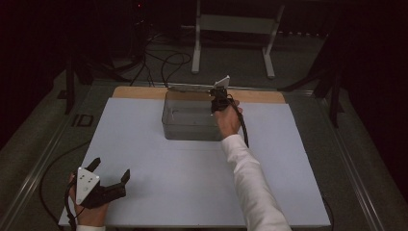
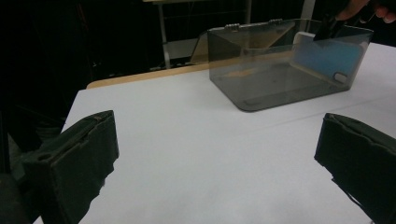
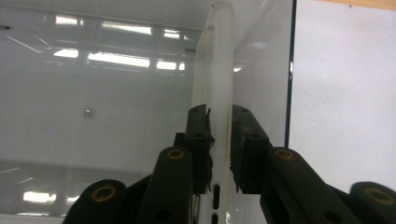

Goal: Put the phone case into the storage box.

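A clear grey plastic box [image 1: 187, 126] stands open at the back middle of the white tabletop [image 1: 159, 163]; its lid [image 1: 188, 88] lies back behind it. My right gripper [image 1: 217, 107] reaches down into the box's right end, shut on the edge of a thin white phone [image 3: 220, 56] that stands upright against the end wall. The phone [image 2: 327, 58] looks pale blue through the box [image 2: 261, 93] in the left gripper view. A pad [image 3: 200, 135] sits on each side of the phone's edge. My left gripper [image 1: 111, 168] rests open and empty at the table's front left corner.
A strip of bare wood [image 1: 139, 91] runs along the table's far edge. Behind it, a white metal stand [image 1: 197, 48] and dark cables [image 1: 163, 62] sit on the floor. Wide bare white surface [image 2: 196, 140] lies between my left gripper [image 2: 217, 154] and the box.
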The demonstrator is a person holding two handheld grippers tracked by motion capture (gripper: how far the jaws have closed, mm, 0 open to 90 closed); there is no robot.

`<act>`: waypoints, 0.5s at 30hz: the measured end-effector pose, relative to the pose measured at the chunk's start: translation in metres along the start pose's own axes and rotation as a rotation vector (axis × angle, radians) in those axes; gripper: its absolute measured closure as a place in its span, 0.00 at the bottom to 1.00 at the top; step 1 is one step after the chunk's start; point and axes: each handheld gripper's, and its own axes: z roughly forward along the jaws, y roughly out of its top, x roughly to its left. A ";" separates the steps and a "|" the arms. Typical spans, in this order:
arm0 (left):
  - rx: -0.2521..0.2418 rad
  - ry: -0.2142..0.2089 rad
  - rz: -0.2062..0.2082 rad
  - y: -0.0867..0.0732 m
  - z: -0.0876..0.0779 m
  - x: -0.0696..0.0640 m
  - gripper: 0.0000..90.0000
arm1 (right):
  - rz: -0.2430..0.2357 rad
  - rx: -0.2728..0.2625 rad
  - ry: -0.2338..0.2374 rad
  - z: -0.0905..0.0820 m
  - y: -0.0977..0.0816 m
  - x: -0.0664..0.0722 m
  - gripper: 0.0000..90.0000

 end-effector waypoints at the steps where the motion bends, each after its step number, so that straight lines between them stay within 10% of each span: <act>1: 0.000 0.001 0.000 0.000 0.000 0.000 0.00 | -0.004 -0.001 0.000 0.000 0.000 0.000 0.86; 15: 0.004 -0.004 0.003 0.000 0.001 -0.001 0.00 | -0.093 -0.063 0.023 -0.010 -0.004 0.003 0.71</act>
